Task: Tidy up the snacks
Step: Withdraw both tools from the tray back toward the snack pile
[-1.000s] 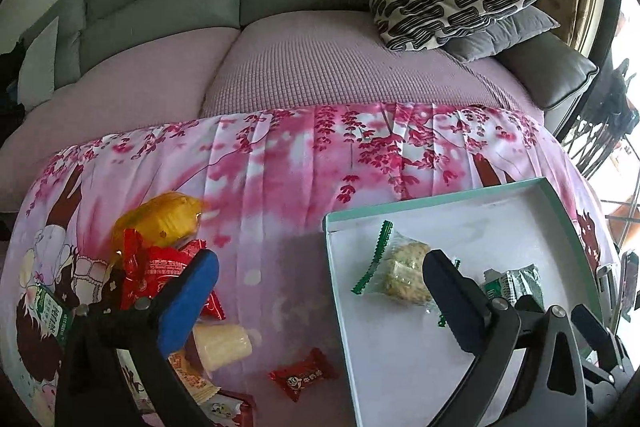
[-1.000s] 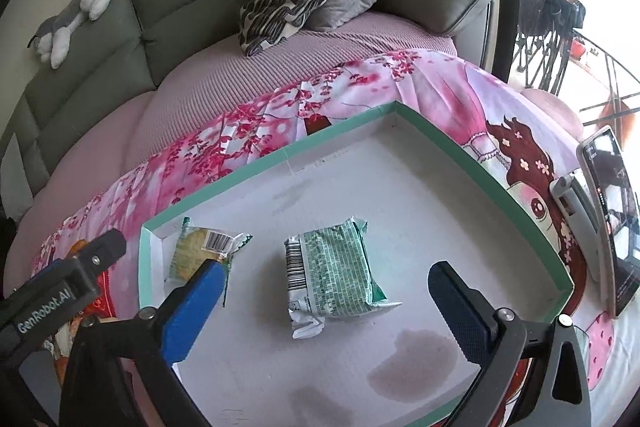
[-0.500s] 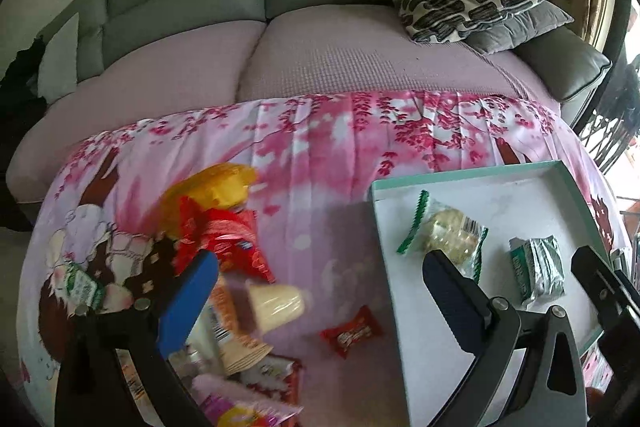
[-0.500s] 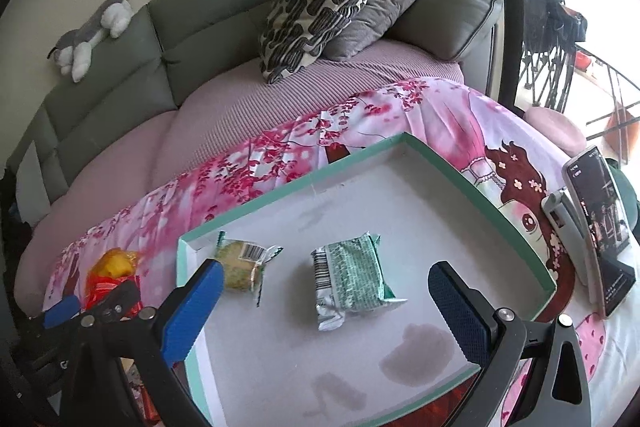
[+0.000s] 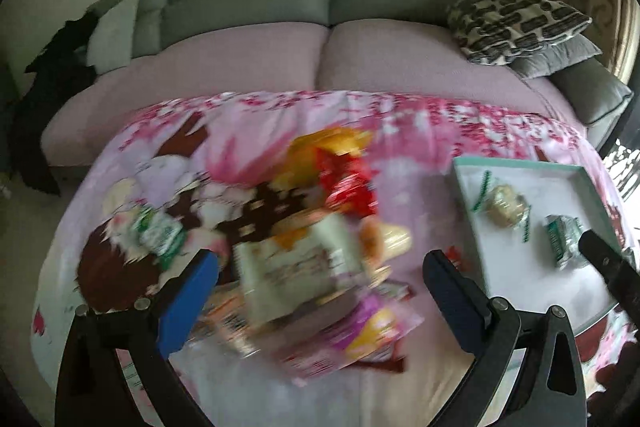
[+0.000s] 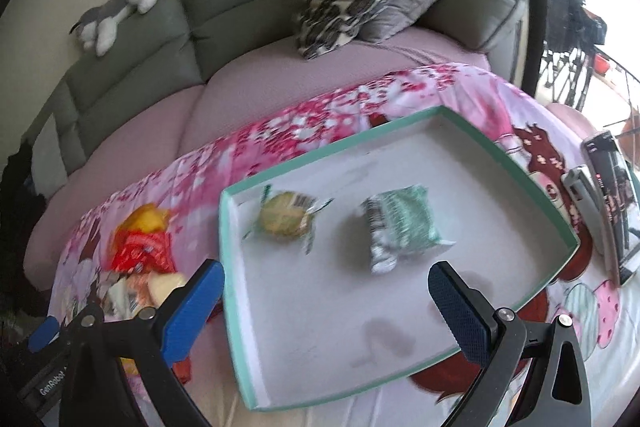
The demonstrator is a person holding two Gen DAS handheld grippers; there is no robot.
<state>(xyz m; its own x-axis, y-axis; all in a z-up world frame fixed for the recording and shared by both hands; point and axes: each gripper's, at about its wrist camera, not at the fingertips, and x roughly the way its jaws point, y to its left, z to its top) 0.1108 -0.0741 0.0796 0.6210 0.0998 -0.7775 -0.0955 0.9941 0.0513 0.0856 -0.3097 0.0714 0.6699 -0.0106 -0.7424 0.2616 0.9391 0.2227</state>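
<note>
Green packet (image 6: 400, 227) lies lengthwise across the tray (image 6: 400, 125).

Two packets (image 6: 285, 218) (image 6: 400, 227) lie side by side in the tray (image 6: 400, 359); the snack pile (image 5: 320, 239) lies left of it.

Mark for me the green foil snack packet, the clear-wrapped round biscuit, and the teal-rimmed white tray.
Green foil snack packet (image 6: 400, 223): right wrist view, middle of wrapper.
Clear-wrapped round biscuit (image 6: 282, 219): right wrist view, biscuit's face.
Teal-rimmed white tray (image 6: 312, 157): right wrist view, far rim.
</note>
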